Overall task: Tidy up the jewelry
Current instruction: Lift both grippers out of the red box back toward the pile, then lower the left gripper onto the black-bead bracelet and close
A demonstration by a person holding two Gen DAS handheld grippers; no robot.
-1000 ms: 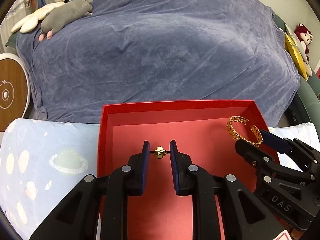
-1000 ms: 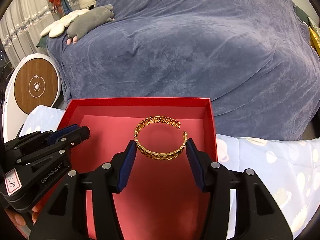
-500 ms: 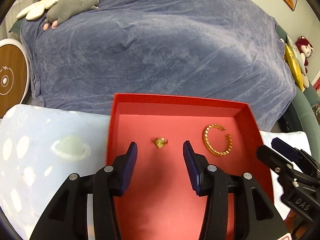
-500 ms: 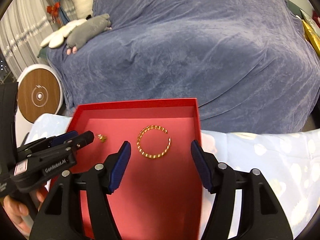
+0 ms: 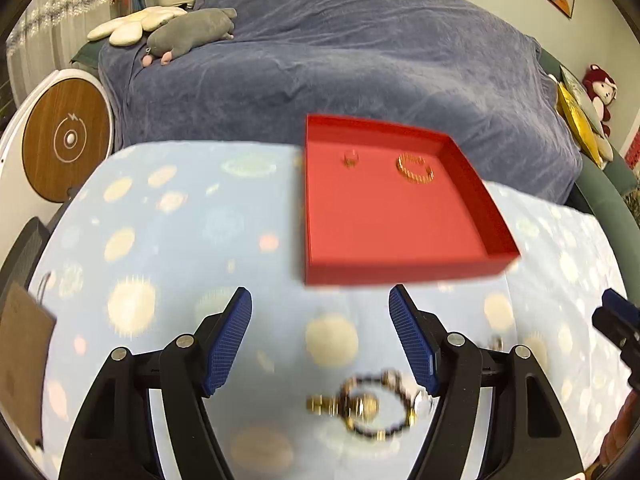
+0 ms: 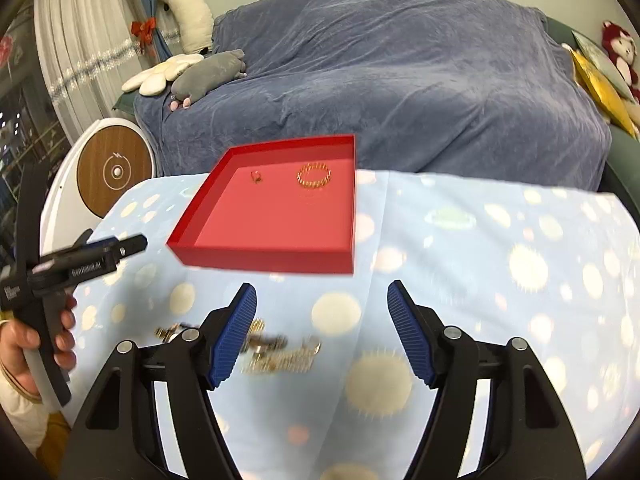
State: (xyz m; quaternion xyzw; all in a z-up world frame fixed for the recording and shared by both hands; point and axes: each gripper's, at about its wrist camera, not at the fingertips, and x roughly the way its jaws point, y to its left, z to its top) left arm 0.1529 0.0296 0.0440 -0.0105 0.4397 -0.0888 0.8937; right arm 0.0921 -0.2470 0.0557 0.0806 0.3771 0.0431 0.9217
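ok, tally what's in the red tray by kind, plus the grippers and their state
Gold ring in the red tray: 1
Gold bangle in the tray: 1
Open grippers, left and right: 2
Total: 4. Loose jewelry on the blue cloth is too blurred to count.

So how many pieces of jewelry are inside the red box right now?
2. A small gold ring lies near the far left of the red box, and a gold bracelet lies to its right. More jewelry lies blurred on the cloth outside.
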